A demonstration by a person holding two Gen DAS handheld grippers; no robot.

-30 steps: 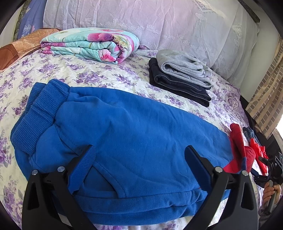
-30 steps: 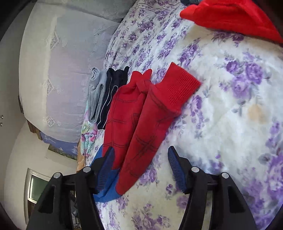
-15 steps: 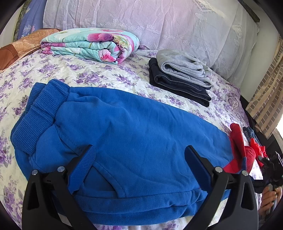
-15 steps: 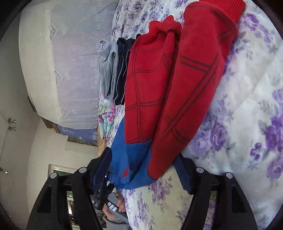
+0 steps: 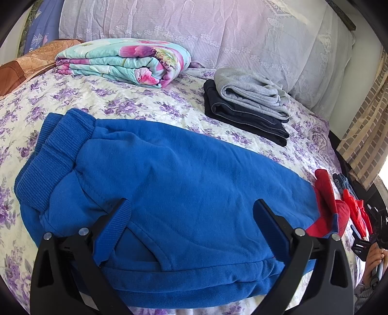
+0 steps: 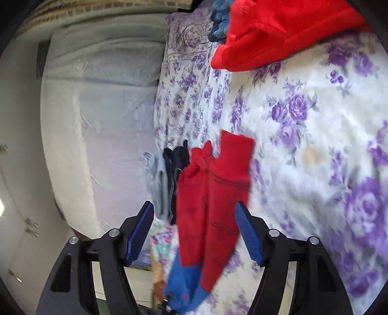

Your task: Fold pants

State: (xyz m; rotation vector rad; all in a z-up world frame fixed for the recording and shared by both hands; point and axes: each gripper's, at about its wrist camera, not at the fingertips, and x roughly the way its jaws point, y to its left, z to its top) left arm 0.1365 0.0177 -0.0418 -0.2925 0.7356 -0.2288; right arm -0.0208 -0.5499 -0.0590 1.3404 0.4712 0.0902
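Bed (image 5: pixel 150 101), floral purple cover; carries all items.

Pants (image 5: pixel 184 193): blue top part, red legs (image 6: pixel 213 198); laid flat across the near edge of the bed, waistband toward the left edge, legs toward the right edge.

Left gripper (image 5: pixel 191 218): over the blue part at the near edge, jaws spread wide, left pad lying on the cloth, nothing pinched.

Right gripper (image 6: pixel 195 232): jaws have just been opening; now wide apart, red legs seen between them, pads not pressing. Contact with cloth not clear; view blurred.

Surroundings, left view: folded floral quilt (image 5: pixel 126 63) at the far left corner; stack of folded dark pants (image 5: pixel 242 114) with folded grey pants (image 5: pixel 252 94) on top, near the far edge, well apart from the blue cloth; lace-covered headboard (image 5: pixel 218 29) behind; brown cushion (image 5: pixel 21 65) at the far left; checked curtain (image 5: pixel 363 135) past the right edge; a hand (image 5: pixel 374 264) at the lower right rim.

Right view only: red garment (image 6: pixel 278 36) with a blue denim piece (image 6: pixel 219 21) beside it, at the frame's top; both leg cuffs, apart from the stack.

Left view only: waistband (image 5: pixel 51 157), full blue part.
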